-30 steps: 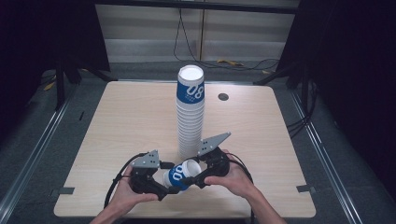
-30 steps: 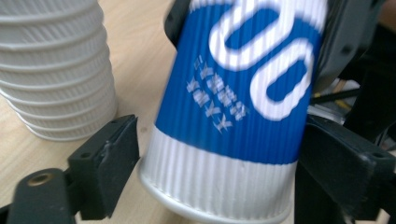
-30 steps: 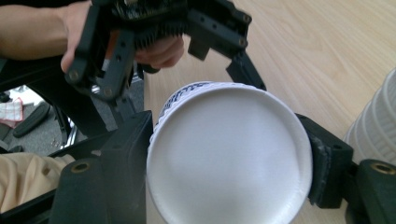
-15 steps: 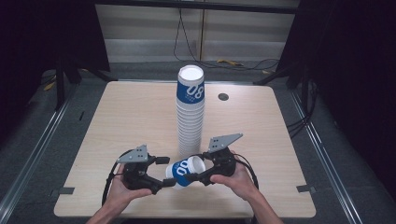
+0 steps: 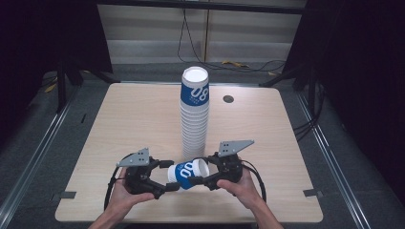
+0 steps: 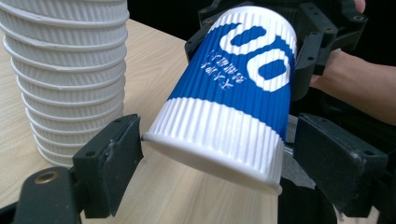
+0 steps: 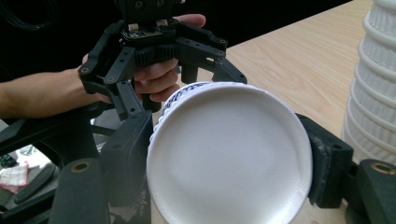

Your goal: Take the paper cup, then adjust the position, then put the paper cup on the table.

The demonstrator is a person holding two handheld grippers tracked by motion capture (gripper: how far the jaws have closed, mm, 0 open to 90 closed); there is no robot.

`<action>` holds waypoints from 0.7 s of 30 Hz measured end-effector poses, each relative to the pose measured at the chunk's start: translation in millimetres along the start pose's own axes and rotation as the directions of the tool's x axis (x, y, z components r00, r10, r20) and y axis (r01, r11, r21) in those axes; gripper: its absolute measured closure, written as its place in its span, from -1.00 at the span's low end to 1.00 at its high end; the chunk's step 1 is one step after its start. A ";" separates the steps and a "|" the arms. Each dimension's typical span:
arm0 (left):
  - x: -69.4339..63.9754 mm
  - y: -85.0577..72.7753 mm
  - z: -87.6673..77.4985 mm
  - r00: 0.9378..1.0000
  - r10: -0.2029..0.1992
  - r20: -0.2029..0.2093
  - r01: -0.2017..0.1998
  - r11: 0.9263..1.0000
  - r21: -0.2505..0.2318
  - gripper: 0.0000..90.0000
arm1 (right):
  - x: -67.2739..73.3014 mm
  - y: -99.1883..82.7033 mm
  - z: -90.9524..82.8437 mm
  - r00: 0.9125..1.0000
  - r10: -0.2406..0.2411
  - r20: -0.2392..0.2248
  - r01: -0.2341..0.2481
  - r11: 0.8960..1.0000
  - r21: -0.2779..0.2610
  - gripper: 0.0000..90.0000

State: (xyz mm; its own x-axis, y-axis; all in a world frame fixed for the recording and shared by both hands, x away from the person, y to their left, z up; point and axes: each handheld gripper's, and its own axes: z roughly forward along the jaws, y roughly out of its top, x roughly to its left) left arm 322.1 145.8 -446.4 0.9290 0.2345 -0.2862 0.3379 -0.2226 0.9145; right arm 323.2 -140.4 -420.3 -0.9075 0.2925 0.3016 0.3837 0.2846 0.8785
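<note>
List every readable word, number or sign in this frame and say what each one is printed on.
"08": large white digits on the blue band of the top cup of the cup stack.
"08", seen inverted: on the blue band of the single cup held sideways by the right claw.
Small white characters beside the digits on the single cup: too small to read.
No other text is legible.

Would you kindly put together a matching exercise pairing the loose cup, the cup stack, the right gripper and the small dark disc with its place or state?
Things:
1. loose cup
2. cup stack
3. right gripper
4. dark disc

Places or states:
A. upright at the middle of the table
B. flat on the far part of the table, right of the stack
C. on its side, near the table's front edge
D. jaws closed on one end of the cup

Pairs: 1-C, 2-A, 3-D, 4-B
</note>
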 end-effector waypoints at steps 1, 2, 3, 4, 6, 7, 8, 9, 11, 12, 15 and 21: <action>-0.4 0.3 -0.7 1.000 0.000 0.001 0.000 1.000 -0.003 -0.66 | 0.3 -0.2 0.0 1.000 0.000 -0.003 0.000 1.000 -0.003 -0.38; -0.7 0.4 -0.9 1.000 0.000 0.001 0.000 1.000 -0.007 -0.66 | 0.5 -0.5 -0.3 1.000 0.003 -0.011 -0.003 1.000 -0.011 -0.38; -0.4 0.7 -1.1 1.000 -0.002 0.004 0.002 1.000 -0.015 -0.66 | 0.8 -0.6 -0.3 1.000 0.005 -0.012 -0.005 1.000 -0.014 -0.38; -0.3 1.1 -1.1 1.000 -0.004 0.003 0.004 1.000 -0.019 -0.66 | 1.4 -0.7 -0.3 1.000 0.002 -0.009 -0.003 1.000 -0.015 -0.38; -0.1 1.2 -0.7 1.000 -0.009 0.007 0.009 1.000 -0.021 -0.66 | 1.7 -0.9 -0.5 1.000 0.000 -0.009 -0.001 1.000 -0.023 -0.37; -0.3 1.2 -0.6 1.000 -0.008 0.005 0.008 1.000 -0.021 -0.66 | 1.8 -0.9 -0.6 1.000 0.000 -0.009 0.000 1.000 -0.026 -0.38; -0.5 1.2 -0.3 1.000 -0.006 0.004 0.006 1.000 -0.021 -0.66 | 2.0 -0.8 -0.8 1.000 0.000 -0.009 0.000 1.000 -0.028 -0.37; -0.9 1.1 -0.1 1.000 -0.004 0.001 0.004 1.000 -0.018 -0.66 | 2.1 -0.7 -0.9 1.000 0.000 -0.010 0.000 1.000 -0.030 -0.38; -1.2 0.9 0.8 1.000 -0.008 -0.002 0.008 1.000 -0.020 -0.66 | 2.1 -0.6 -1.2 1.000 0.002 -0.010 -0.002 0.999 -0.037 -0.37; -1.5 0.7 1.2 1.000 -0.001 -0.006 0.001 1.000 -0.018 -0.66 | 2.0 -0.6 -1.3 1.000 0.003 -0.011 -0.003 0.999 -0.040 -0.37; -2.7 0.6 1.8 1.000 0.008 -0.016 -0.009 1.000 -0.023 -0.66 | 2.1 -0.1 -1.6 1.000 0.004 -0.013 -0.004 0.999 -0.051 -0.38; -4.2 0.9 2.9 1.000 0.013 -0.018 -0.013 0.999 -0.040 -0.70 | 2.1 0.3 -1.8 1.000 0.009 -0.024 -0.011 0.997 -0.071 -0.37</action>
State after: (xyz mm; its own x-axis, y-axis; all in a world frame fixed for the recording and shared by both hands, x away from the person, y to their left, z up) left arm 318.9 141.9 -445.2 0.9304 0.2488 -0.2692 0.3190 -0.1875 0.9290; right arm 321.1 -141.4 -418.7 -0.9076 0.2734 0.3186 0.3807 0.2159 0.8991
